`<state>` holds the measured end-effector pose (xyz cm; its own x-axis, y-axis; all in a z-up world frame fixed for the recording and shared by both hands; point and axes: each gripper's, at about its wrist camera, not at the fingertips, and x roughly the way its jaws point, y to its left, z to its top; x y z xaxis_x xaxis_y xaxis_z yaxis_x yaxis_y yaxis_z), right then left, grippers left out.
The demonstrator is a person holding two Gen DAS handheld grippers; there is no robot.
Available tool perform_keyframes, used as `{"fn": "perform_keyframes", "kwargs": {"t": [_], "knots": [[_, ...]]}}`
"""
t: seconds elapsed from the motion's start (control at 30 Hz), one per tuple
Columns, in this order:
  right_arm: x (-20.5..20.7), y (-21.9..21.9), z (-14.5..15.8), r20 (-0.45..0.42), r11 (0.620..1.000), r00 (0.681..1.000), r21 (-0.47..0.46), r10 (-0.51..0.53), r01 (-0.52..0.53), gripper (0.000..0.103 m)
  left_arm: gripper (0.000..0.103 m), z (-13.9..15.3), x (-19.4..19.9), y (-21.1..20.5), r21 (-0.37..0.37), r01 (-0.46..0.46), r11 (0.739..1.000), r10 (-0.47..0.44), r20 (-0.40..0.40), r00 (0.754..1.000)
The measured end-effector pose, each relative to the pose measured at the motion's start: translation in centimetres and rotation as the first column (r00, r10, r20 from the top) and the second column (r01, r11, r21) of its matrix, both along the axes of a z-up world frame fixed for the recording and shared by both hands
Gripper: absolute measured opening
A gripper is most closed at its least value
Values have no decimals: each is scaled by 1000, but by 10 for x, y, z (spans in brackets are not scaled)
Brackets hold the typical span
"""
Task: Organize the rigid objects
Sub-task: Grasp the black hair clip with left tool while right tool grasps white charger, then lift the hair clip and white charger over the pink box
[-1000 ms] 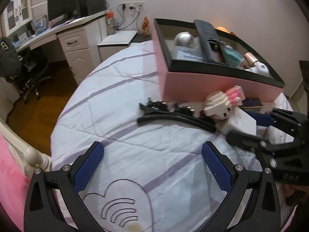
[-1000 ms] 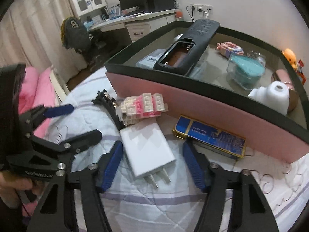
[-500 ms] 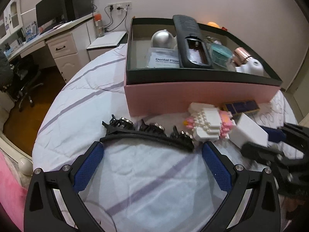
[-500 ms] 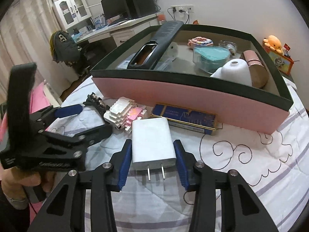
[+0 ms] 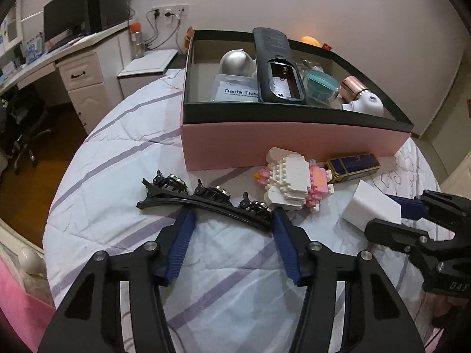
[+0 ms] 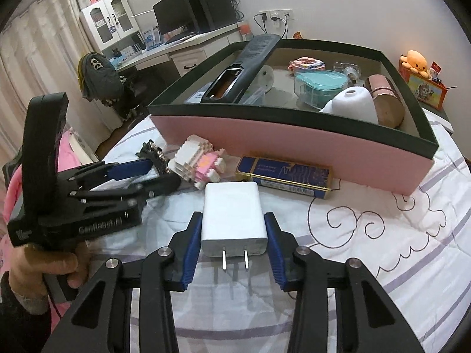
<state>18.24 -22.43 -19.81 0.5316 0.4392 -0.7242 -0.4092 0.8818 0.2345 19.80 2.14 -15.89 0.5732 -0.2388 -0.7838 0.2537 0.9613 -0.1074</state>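
A white plug charger sits between the blue pads of my right gripper, which is shut on it and holds it just above the bedspread; it also shows in the left wrist view. A black hair clip lies on the bed. My left gripper has its jaws partly closed around the clip's right half, pads close to it. A pink and white brick toy and a blue and gold tin lie before the pink box.
The pink box, black-rimmed, holds a black remote, a dental floss pack, a silver dome, a teal case, a white cap and a rose-gold cylinder. A desk with a monitor stands beyond the bed's left edge.
My right gripper closed on the charger and lifted it slightly. My left gripper moved forward to the hair clip and its jaws narrowed around it.
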Motion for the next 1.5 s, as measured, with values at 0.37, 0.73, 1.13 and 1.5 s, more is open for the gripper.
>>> {"fn": "perform_keyframes", "kwargs": {"t": [0.37,0.73,1.13,1.5], "knots": [[0,-1,-2,-5,1000,1000,2,-11,12,42,103,-2,16,14,-23,19,1000,-19,1,1000],[-2,3,-2,-10,1000,1000,-9,-12,12,42,103,-4,22,6,132,112,985,-115,18,993],[2,10,-6,-19,999,1000,-36,-14,14,42,103,-7,31,6,161,151,975,-154,8,988],[-2,20,-3,7,997,1000,-72,-28,28,41,95,-3,21,19,21,109,994,-109,14,994]]}}
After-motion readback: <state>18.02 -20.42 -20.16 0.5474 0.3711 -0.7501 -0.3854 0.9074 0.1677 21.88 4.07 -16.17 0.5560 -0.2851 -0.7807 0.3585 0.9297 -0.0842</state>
